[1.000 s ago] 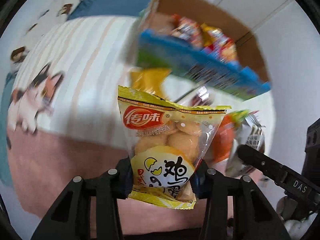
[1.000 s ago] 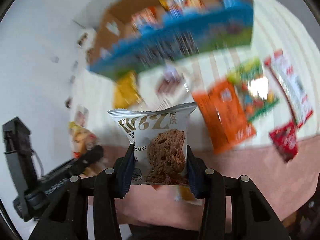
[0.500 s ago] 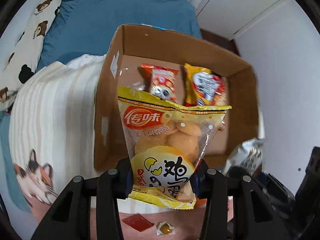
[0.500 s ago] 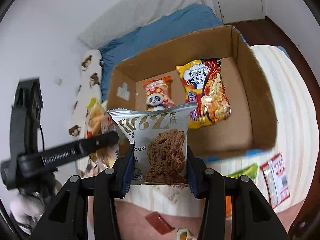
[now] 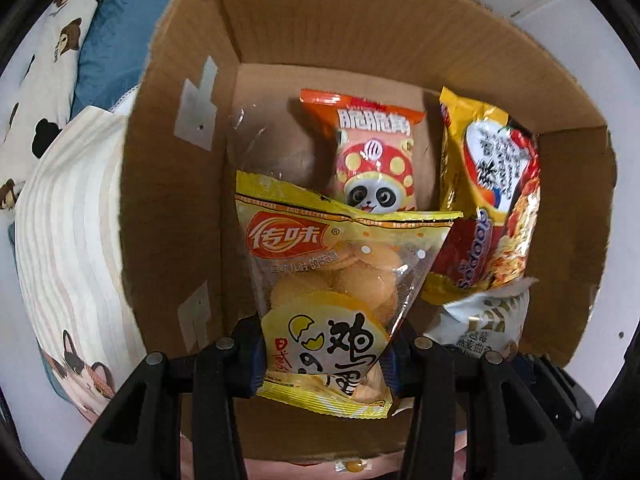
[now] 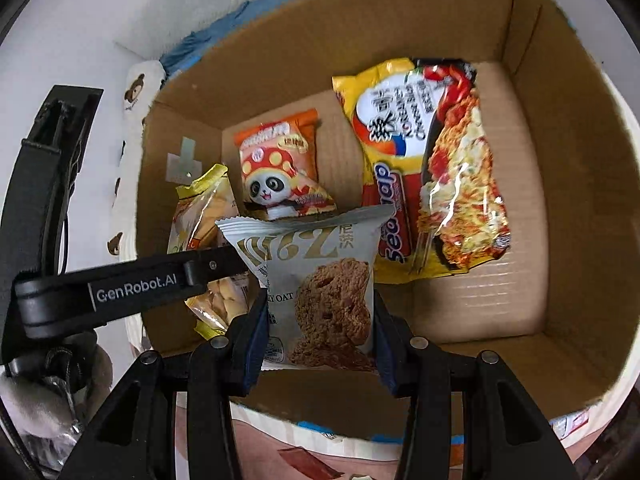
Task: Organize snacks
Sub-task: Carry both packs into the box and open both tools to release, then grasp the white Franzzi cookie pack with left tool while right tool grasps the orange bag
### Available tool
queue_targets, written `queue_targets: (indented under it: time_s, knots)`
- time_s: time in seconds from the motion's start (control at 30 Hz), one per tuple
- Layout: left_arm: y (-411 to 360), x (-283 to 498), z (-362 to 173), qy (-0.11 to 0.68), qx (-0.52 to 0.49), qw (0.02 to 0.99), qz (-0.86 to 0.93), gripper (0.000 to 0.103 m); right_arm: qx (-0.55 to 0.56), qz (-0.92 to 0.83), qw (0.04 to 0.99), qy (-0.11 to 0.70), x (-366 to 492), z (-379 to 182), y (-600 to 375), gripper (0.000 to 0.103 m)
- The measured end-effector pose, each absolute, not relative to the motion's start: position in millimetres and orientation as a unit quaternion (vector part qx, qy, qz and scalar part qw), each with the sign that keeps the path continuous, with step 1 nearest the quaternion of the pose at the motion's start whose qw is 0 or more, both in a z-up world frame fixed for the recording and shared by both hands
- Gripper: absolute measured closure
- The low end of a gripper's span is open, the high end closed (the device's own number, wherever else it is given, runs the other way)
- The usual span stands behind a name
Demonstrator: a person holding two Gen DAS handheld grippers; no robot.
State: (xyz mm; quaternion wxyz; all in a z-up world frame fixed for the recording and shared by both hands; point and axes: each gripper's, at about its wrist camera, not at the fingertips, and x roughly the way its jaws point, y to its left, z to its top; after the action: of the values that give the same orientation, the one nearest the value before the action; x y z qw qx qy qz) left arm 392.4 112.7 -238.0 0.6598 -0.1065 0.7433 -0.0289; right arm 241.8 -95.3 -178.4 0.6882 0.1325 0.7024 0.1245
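Panda pkt (image 5: 374,160) left of noodles (image 5: 490,200).

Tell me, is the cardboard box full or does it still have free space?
Partly filled. On the cardboard box floor lie only a panda snack and a noodle packet; bare cardboard shows to the right.

The yellow egg cracker bag (image 5: 326,292), low inside the cardboard box (image 5: 168,208), carries "EGG CRACKER" repeated along its top seal and a red oval logo with Chinese characters. Behind it in the box, the orange panda snack packet (image 5: 374,152) shows white Chinese characters on its top band. The noodle packet (image 6: 428,168), at the right of the box's floor, reads "Korean Cheese Ramen". The silver oat cookie packet (image 6: 320,280) shows "OAT". A black gripper arm (image 6: 132,284) left of the box reads "GenRobot.AI".
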Motion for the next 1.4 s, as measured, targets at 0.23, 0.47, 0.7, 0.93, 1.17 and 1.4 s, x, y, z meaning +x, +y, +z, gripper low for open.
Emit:
queue_targets:
  time_s: [0.23, 0.47, 0.7, 0.93, 1.17, 1.4]
  knots:
    - [113.6, 380.4, -257.8, 0.761, -0.108, 0.639, -0.035, 0.057, 0.096, 0.124, 0.666, 0.729, 248.1, -195.7, -83.1, 0.034]
    - [114.8, 370.2, -247.5, 0.739, -0.116, 0.662, -0.043, 0.020, 0.062, 0.119, 0.664, 0.736, 245.0, -194.0, -78.0, 0.009]
    - [113.0, 359.4, -234.1, 0.723, -0.107, 0.681, -0.042, 0.008, 0.052, 0.100, 0.689, 0.716, 237.6, -176.0, -102.1, 0.009]
    - [112.4, 333.4, -175.8, 0.637, -0.093, 0.765, -0.022, 0.008, 0.039, 0.083, 0.748, 0.658, 218.0, -121.5, -132.7, 0.009]
    - [117.5, 277.6, -107.9, 0.540, -0.077, 0.838, -0.017, 0.008, 0.075, 0.097, 0.782, 0.611, 166.9, -71.0, -149.3, 0.009]
    - [107.6, 205.5, -118.5, 0.525, -0.023, 0.850, -0.020, 0.008, 0.096, 0.089, 0.773, 0.620, 109.3, -101.4, -171.6, 0.009]
